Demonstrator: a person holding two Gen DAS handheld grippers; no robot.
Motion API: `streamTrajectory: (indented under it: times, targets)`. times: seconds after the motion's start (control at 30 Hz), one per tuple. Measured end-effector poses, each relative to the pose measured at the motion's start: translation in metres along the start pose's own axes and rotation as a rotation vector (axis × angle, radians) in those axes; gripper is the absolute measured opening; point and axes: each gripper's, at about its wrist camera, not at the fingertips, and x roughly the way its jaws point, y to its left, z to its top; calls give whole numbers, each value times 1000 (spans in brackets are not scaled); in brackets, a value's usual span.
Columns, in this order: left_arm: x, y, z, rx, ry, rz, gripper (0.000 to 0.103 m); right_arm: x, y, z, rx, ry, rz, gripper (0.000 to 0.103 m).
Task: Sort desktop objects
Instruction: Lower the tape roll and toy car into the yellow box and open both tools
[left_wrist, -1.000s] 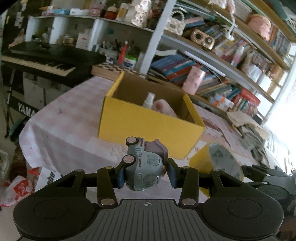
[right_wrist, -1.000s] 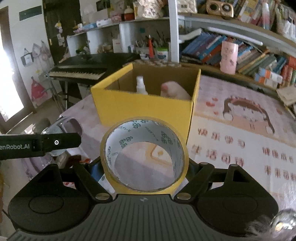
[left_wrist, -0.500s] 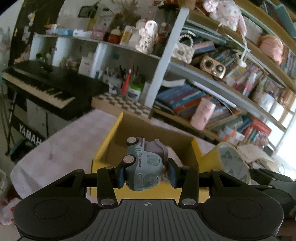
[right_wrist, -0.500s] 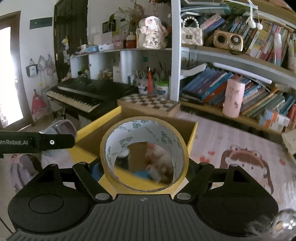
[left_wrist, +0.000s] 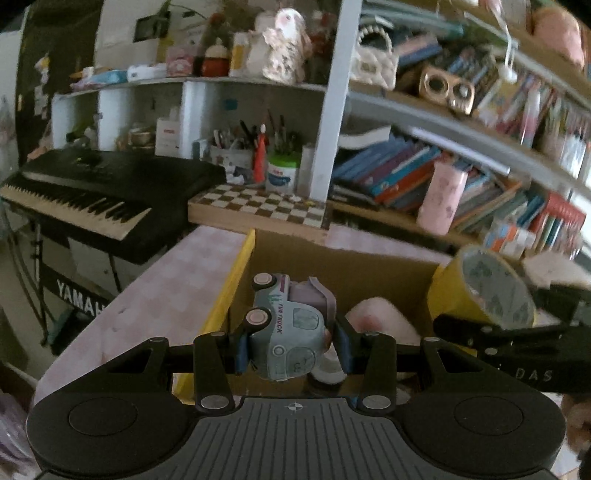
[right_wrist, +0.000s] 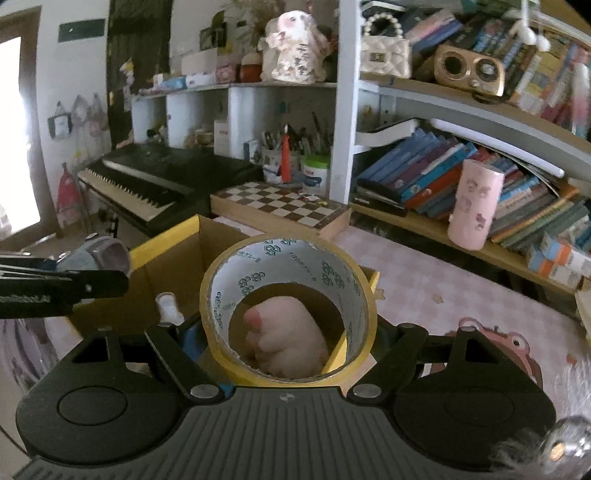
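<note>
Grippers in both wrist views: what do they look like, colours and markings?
Both are matte black plastic. The left gripper has a ribbed grey base, round side discs, silver screw heads and blue pads on its fingers. The right gripper matches; its side reads "DAS" in the left wrist view.

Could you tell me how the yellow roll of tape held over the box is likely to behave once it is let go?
The yellow roll of packing tape is a rigid ring, so it should keep its shape. Held on edge by the right hand-held gripper, it may roll or topple flat. It hangs over the yellow cardboard box, whose soft pink plush toy would probably cushion it.
</note>
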Motion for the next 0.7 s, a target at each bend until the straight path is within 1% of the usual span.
streamTrajectory:
  times: [0.1, 0.23, 0.33, 0.47, 0.57, 0.7]
  targets:
    - [14, -4, -1, 40, 32, 24, 43, 16, 0, 3, -40, 20, 14, 80]
    - [28, -6, -7, 61, 78, 28, 43, 37, 4, 7, -107, 61, 37, 80]
    - [35, -7, -12, 97, 112, 34, 43, 52, 8, 8, -165, 100, 59, 80]
    - [42, -14, -14, 182, 129, 52, 42, 70, 17, 8, -264, 148, 100, 80]
    - [48, -20, -14, 244, 142, 70, 42, 80, 20, 7, -322, 183, 106, 80]
    - [54, -25, -16, 282, 162, 69, 43, 88, 21, 5, -382, 226, 120, 80]
